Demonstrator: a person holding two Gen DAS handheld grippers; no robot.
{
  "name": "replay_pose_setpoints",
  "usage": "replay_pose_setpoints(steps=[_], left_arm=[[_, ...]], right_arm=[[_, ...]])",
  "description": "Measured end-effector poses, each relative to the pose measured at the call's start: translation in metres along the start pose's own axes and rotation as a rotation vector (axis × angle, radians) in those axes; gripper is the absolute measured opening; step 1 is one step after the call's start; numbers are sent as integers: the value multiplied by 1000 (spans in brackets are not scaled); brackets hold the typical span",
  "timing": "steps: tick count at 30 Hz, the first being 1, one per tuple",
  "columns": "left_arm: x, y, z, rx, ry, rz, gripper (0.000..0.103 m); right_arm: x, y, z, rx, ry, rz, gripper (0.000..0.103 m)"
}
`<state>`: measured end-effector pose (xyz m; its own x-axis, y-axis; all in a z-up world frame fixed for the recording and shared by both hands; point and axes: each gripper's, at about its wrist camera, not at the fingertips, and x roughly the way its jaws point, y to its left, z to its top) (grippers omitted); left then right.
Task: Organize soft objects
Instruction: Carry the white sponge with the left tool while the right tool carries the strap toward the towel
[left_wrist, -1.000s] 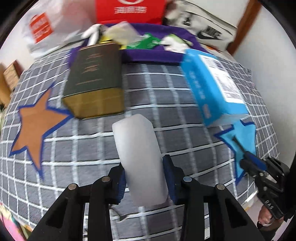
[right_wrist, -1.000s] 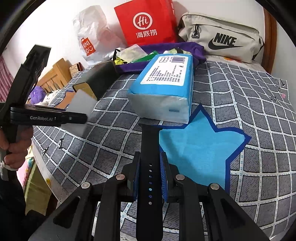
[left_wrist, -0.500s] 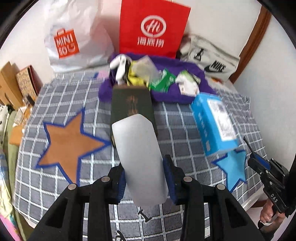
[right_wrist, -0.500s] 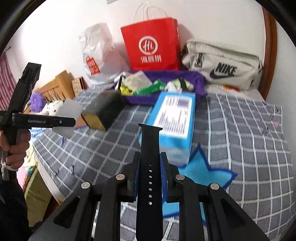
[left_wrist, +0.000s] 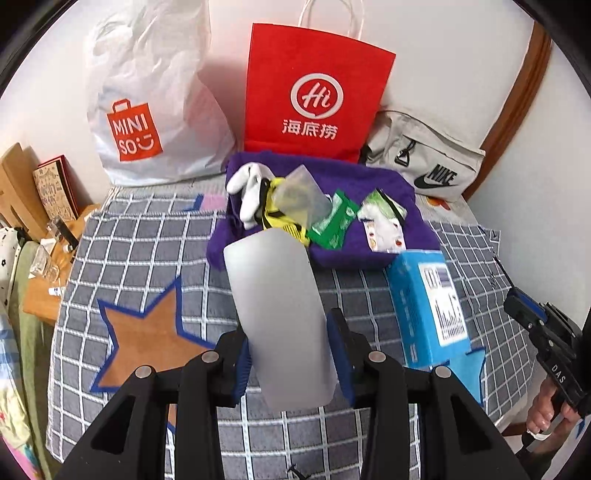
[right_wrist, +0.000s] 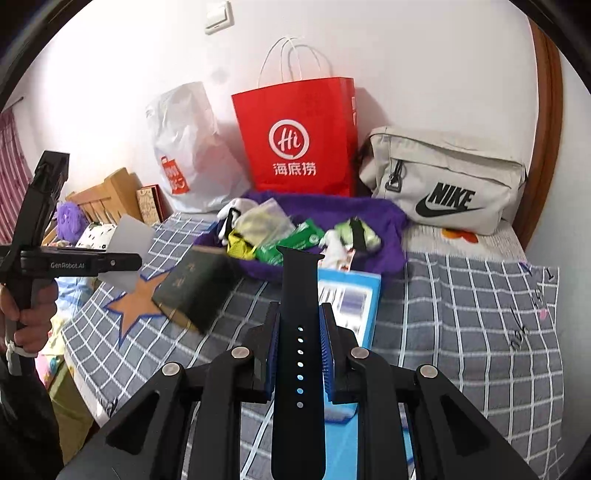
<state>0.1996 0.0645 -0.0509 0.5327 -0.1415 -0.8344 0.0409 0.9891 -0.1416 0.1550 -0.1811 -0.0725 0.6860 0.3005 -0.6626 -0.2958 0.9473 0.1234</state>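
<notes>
My left gripper (left_wrist: 291, 350) is shut on a pale, translucent soft sheet (left_wrist: 277, 295), held upright above the checked bedspread (left_wrist: 147, 258). In the right wrist view that sheet (right_wrist: 129, 236) sticks up from the left gripper (right_wrist: 125, 263) at the left edge. My right gripper (right_wrist: 300, 350) is shut on a black watch strap (right_wrist: 300, 280) with a row of holes. A purple cloth tray (left_wrist: 406, 192) at the back holds several small soft items and packets.
A blue tissue pack (right_wrist: 351, 295) and a dark green box (right_wrist: 195, 288) lie on the bed before the purple tray (right_wrist: 384, 221). Against the wall stand a red paper bag (left_wrist: 314, 92), a white plastic bag (left_wrist: 147, 110) and a grey Nike bag (left_wrist: 424, 162). Wooden furniture (left_wrist: 22, 184) is at the left.
Both grippers have risen and drawn back from the bed, each keeping its object. More of the wall and the bags shows; the bed items look smaller.
</notes>
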Motion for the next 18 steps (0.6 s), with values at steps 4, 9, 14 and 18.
replay_pose_setpoints(steps=[4,9,14,18], left_arm=[[2,2,14,-3,-11,6,37],[6,1,32,3,-27,6,37],[13,-4,52,18,-39,-6,37],[22,-11,70,38,-44,-11,37]], right_arm=[[10,-6,17,6,-4,3,19],[23,-11,40,5,-4,-2,19],[36,-15,59,9,-13,3,19],[47,-18,76,8,-22,5,19]])
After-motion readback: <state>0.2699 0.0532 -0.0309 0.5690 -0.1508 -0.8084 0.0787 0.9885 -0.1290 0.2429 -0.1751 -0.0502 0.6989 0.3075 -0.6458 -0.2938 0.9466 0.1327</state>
